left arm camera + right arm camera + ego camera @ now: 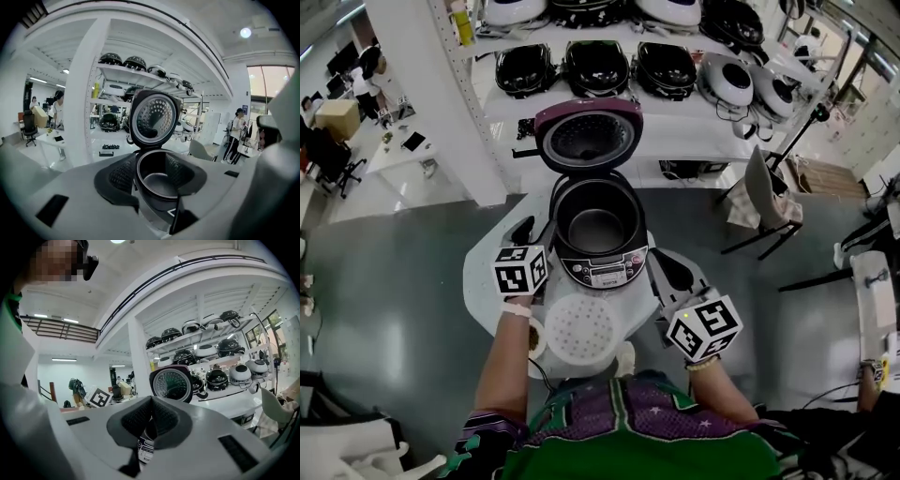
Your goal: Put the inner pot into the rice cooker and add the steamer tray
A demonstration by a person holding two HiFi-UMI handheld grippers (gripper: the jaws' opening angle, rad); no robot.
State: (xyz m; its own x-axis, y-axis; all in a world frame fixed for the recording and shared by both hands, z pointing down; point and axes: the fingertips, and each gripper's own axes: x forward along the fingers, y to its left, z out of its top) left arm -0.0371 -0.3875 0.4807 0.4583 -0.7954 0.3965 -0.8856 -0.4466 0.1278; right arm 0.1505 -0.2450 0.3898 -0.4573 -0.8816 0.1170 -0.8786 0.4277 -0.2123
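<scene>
Pot dark, inside open cooker

The rice cooker has a glossy black plastic shell, with a brushed silvery control panel on its near side. The inner pot seated in it looks like dark metal with a smooth satin coating. The raised lid is glossy plum outside and carries a dimpled, shiny metal plate. The steamer tray is matt white perforated plastic. The counter is smooth and white. The left tool and right tool are matt grey plastic with black, finely textured pads.
</scene>
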